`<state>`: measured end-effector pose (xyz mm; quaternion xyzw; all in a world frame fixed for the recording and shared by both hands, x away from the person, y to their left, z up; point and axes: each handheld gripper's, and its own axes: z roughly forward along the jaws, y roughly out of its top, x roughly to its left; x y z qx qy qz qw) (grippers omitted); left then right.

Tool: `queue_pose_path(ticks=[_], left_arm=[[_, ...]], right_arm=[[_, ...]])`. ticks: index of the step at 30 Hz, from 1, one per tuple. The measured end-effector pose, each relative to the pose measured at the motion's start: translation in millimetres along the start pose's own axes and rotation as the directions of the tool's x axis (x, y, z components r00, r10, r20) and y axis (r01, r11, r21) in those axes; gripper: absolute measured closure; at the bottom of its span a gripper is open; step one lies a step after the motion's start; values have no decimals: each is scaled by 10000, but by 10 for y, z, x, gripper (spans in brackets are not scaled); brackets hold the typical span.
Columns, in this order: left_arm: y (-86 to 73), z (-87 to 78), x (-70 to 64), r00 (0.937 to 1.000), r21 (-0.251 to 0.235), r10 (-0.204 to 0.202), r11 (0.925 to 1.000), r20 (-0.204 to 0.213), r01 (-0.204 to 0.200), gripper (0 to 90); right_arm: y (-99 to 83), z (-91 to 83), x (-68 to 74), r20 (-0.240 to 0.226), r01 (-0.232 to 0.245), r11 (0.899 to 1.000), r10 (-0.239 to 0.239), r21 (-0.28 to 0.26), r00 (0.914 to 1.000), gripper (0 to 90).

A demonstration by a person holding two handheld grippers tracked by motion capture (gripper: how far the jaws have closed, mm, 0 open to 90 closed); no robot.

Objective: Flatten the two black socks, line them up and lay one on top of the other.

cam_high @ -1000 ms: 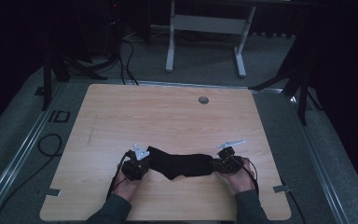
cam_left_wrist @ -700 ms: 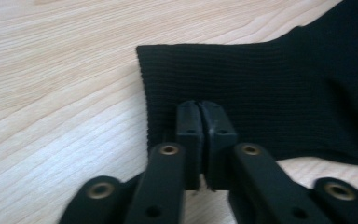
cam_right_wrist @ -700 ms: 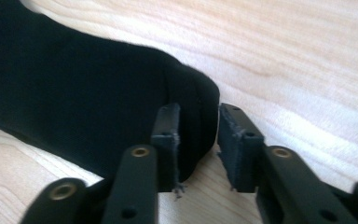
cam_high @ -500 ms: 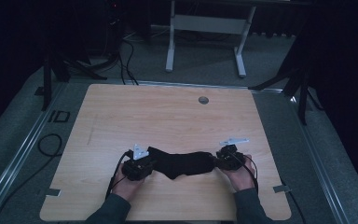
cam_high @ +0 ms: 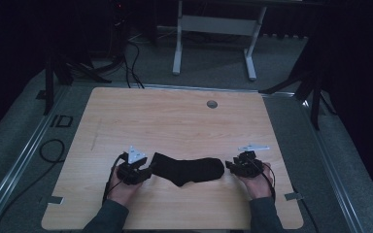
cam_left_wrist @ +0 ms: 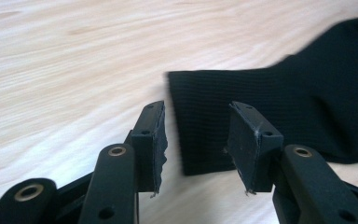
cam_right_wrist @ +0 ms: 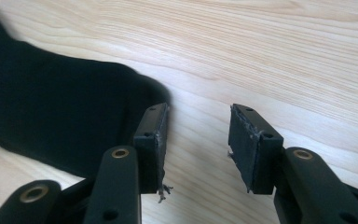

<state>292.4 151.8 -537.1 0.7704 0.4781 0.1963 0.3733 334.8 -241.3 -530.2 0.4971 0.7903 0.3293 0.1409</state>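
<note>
Left gripper [cam_left_wrist: 196, 140]: jaws stood apart with the sock's ribbed cuff edge between them, nothing clamped.
Right gripper [cam_right_wrist: 196, 140]: jaws also spread, bare wood between them, toe end just beside one pad.
Change: half a second before, both grippers pressed against the cloth's ends; now they had let go and backed off.
Sock [cam_high: 187, 170]: lay flat and stretched out near the front edge of the table [cam_high: 175, 116].
Meaning: spreading looked finished.

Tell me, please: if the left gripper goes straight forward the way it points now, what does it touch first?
Most likely the black sock. The left gripper is open, and the sock's cuff end lies flat on the table directly ahead between its fingers; the exact gap is unclear.
</note>
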Motion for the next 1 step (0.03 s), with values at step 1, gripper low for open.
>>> queue_pose_path(ticks=[1], left_arm=[[1, -10, 41, 9998, 9, -105, 9999, -163, 105, 565]], right_arm=[[-6, -5, -30, 62, -86, 10000, 86, -4, 9999, 563]])
